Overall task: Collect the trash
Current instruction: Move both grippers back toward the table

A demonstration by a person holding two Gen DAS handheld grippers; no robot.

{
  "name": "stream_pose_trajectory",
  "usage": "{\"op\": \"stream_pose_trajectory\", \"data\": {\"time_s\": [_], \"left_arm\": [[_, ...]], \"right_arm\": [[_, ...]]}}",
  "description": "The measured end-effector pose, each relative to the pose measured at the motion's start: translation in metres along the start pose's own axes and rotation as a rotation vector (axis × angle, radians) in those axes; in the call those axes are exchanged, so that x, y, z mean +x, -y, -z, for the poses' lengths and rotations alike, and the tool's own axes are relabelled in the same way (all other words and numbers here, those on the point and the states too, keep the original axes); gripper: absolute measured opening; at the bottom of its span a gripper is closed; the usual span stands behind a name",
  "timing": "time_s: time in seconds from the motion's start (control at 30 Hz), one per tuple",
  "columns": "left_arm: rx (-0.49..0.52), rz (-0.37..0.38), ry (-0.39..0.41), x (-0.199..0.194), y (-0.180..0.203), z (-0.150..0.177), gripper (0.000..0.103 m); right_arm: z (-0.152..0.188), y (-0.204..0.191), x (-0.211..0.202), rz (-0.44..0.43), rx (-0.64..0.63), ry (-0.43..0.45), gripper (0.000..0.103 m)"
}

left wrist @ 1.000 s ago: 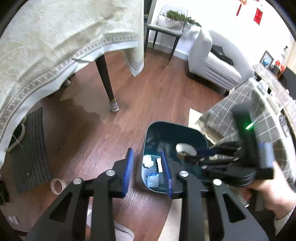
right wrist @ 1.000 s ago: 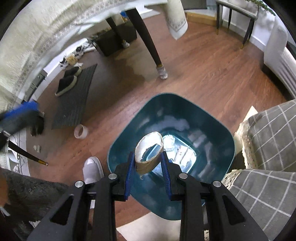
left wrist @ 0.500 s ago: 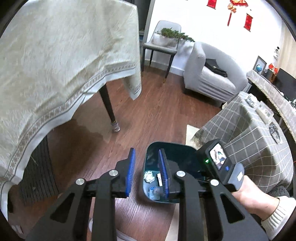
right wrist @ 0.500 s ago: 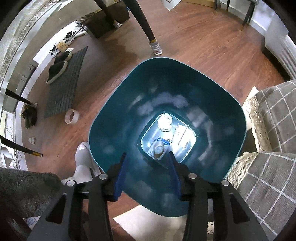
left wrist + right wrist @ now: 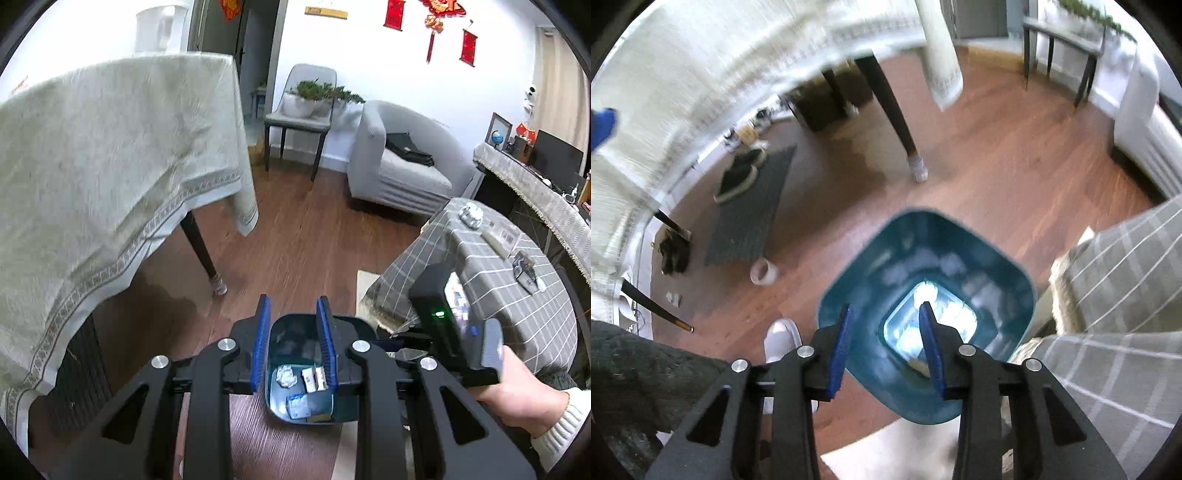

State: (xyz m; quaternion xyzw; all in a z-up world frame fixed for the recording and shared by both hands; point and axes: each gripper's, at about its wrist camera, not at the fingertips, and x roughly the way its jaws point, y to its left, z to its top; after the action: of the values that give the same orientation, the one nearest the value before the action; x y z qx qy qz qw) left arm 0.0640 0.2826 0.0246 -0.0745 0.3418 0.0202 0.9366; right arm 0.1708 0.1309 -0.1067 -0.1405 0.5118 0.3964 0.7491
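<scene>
On the wood floor: teal bin [image 5: 846, 291], glossy, holding paper scraps [image 5: 286, 376] | both tools partly spread, seemingly empty

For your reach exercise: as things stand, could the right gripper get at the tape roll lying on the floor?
Probably yes. The right gripper is empty with its jaws apart, over the bin. The tape roll lies on bare floor left of the bin, with nothing on it or against it, so the way down looks free.

Your left gripper [image 5: 291, 343] is hanging with jaws apart and empty; your right gripper [image 5: 884, 345], also empty, has just been closing.
</scene>
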Motion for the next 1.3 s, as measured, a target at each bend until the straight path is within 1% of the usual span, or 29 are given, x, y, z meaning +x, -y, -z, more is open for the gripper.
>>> {"op": "stream_pose_trajectory", "data": {"time_s": [0.17, 0.3, 0.4, 0.43, 0.57, 0.67, 0.77, 0.83, 0.9, 0.93, 1.03, 1.1, 1.13, 1.17, 1.23, 1.27, 1.3], "left_arm": [[0.012, 0.033, 0.031, -0.003, 0.02, -0.01, 0.029], [0.01, 0.076, 0.049, 0.002, 0.04, -0.017, 0.037], [0.026, 0.09, 0.059, 0.007, 0.056, -0.022, 0.042], [0.03, 0.096, 0.061, 0.01, 0.061, -0.023, 0.044], [0.052, 0.121, 0.054, 0.023, 0.084, -0.025, 0.048], [0.077, 0.155, 0.051, 0.034, 0.109, -0.026, 0.052], [0.118, 0.177, 0.046, 0.043, 0.134, -0.024, 0.057], [0.146, 0.198, 0.044, 0.05, 0.149, -0.022, 0.065], [0.17, 0.208, 0.038, 0.057, 0.163, -0.02, 0.068], [0.178, 0.219, 0.037, 0.061, 0.168, -0.02, 0.072], [0.195, 0.26, 0.032, 0.07, 0.189, -0.018, 0.076], [0.221, 0.284, 0.028, 0.074, 0.205, -0.017, 0.081], [0.236, 0.292, 0.027, 0.076, 0.214, -0.015, 0.082], [0.252, 0.302, 0.023, 0.077, 0.224, -0.014, 0.082], [0.285, 0.326, 0.021, 0.08, 0.242, -0.013, 0.085], [0.294, 0.334, 0.021, 0.082, 0.248, -0.012, 0.085], [0.307, 0.35, 0.018, 0.084, 0.258, -0.011, 0.086]], "right_arm": [[-0.004, 0.0, -0.051, 0.023, -0.038, 0.117, 0.037], [-0.001, 0.014, -0.095, 0.044, -0.031, 0.206, 0.037], [0.003, 0.026, -0.123, 0.064, -0.023, 0.254, 0.037], [0.005, 0.03, -0.132, 0.071, -0.019, 0.266, 0.037], [0.015, 0.05, -0.163, 0.102, 0.013, 0.318, 0.037], [0.025, 0.069, -0.184, 0.127, 0.044, 0.352, 0.037], [0.036, 0.084, -0.198, 0.148, 0.066, 0.369, 0.037], [0.045, 0.098, -0.208, 0.164, 0.089, 0.38, 0.037], [0.055, 0.11, -0.217, 0.183, 0.11, 0.39, 0.037], [0.06, 0.116, -0.222, 0.194, 0.122, 0.392, 0.037], [0.076, 0.132, -0.237, 0.221, 0.147, 0.404, 0.037], [0.088, 0.144, -0.245, 0.242, 0.168, 0.408, 0.043], [0.093, 0.149, -0.25, 0.252, 0.179, 0.415, 0.051], [0.099, 0.154, -0.254, 0.261, 0.19, 0.421, 0.055], [0.111, 0.168, -0.261, 0.276, 0.218, 0.424, 0.057], [0.116, 0.172, -0.264, 0.282, 0.227, 0.425, 0.062], [0.122, 0.178, -0.267, 0.294, 0.238, 0.427, 0.064]]}}
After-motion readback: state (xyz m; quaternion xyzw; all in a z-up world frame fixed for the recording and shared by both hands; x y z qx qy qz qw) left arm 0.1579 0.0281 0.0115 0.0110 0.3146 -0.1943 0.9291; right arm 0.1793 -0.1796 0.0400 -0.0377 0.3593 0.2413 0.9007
